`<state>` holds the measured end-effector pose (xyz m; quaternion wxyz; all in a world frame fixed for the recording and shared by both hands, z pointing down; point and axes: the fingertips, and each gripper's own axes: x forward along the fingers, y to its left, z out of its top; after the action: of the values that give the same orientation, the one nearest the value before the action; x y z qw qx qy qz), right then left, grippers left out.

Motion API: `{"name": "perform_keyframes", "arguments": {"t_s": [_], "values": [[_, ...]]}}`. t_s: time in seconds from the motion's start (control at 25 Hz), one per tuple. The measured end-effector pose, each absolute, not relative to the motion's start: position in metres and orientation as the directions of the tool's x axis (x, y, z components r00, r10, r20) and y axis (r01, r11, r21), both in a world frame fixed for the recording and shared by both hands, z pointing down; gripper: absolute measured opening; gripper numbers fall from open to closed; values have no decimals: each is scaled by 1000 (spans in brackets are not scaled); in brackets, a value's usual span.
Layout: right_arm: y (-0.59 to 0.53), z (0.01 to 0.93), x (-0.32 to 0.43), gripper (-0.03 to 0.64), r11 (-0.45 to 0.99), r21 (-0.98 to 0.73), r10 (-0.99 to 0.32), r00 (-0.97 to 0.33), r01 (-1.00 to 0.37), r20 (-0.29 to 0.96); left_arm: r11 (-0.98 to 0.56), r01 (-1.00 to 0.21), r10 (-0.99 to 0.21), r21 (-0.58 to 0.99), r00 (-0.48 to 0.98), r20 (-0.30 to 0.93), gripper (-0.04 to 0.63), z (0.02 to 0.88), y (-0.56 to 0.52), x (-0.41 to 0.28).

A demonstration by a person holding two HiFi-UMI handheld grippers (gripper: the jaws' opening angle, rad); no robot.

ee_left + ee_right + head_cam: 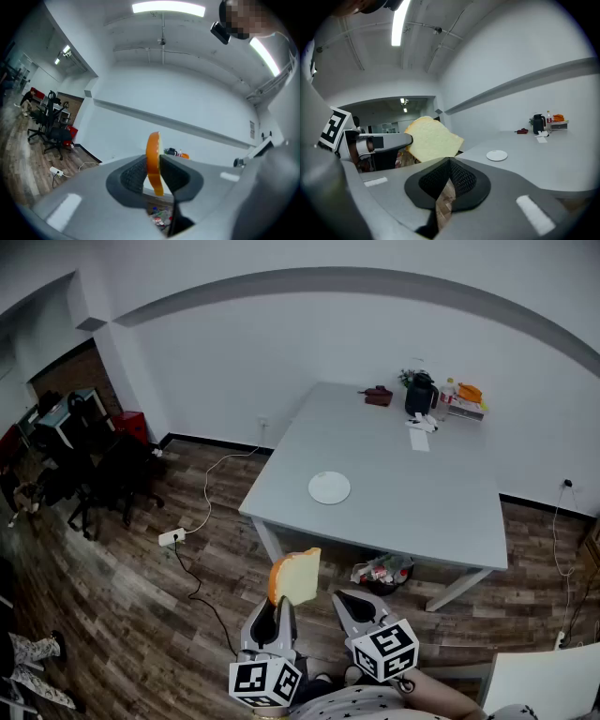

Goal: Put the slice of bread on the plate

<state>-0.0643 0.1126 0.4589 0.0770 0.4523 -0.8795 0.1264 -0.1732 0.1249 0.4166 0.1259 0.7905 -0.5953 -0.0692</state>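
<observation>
A slice of bread (295,577) with an orange-brown crust stands upright, and my left gripper (278,613) is shut on its lower part. In the left gripper view the slice (153,161) shows edge-on, pinched between the two black pads. The white plate (329,487) lies near the front left corner of the grey table (412,512), well ahead of both grippers. My right gripper (360,607) hovers just right of the left one, shut with nothing in it. From the right gripper view, the bread (431,139) hangs to the left and the plate (497,155) lies far ahead.
At the table's far edge stand a black jug (420,395), papers and small items. A bin of rubbish (382,570) sits under the table. Office chairs (103,479) crowd the left, a power strip (171,537) with cable lies on the wooden floor.
</observation>
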Motion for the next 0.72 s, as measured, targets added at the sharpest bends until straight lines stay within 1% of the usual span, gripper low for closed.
{"name": "perform_keyframes", "arguments": {"t_s": [0.44,0.72], "values": [[100,473,-67,-2,491,-166,-811,-519,-855,272,-281,-900,-943,334,323,80,89,438,104,-191],[64,480,-55,-2,489,-150,-811,-511,-859,286,-286,-893,-939,347,333,82,89,446,66,-180]]}}
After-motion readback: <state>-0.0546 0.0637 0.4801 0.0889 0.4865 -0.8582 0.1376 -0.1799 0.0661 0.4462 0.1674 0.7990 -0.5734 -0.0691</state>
